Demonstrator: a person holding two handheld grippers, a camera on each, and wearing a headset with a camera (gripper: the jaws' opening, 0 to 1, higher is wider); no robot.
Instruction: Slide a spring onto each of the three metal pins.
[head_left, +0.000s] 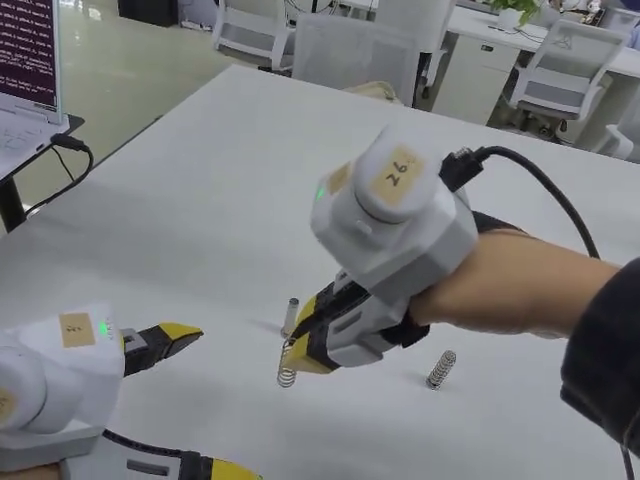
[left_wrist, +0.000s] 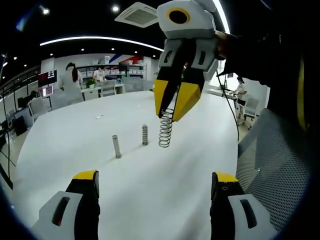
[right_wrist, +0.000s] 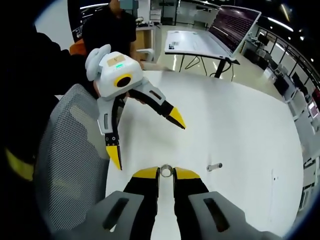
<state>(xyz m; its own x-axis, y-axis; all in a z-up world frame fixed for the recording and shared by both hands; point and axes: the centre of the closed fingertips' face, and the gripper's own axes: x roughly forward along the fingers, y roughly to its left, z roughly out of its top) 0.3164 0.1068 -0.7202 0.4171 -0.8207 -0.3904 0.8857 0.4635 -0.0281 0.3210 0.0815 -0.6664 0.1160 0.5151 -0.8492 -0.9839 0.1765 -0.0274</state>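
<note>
My right gripper hovers over the white table, shut on a steel spring that hangs below its yellow tips. A bare metal pin stands upright just behind the spring. A second spring stands to the right; whether a pin is inside it I cannot tell. In the left gripper view the held spring dangles from the right gripper, with the pin and the standing spring beyond. My left gripper is open at the near left, holding nothing. The right gripper view shows the spring end-on.
A laptop with a black cable sits off the table's left edge. Office chairs stand beyond the far edge. A grey mesh chair is beside the table's near side. People stand far back in the room.
</note>
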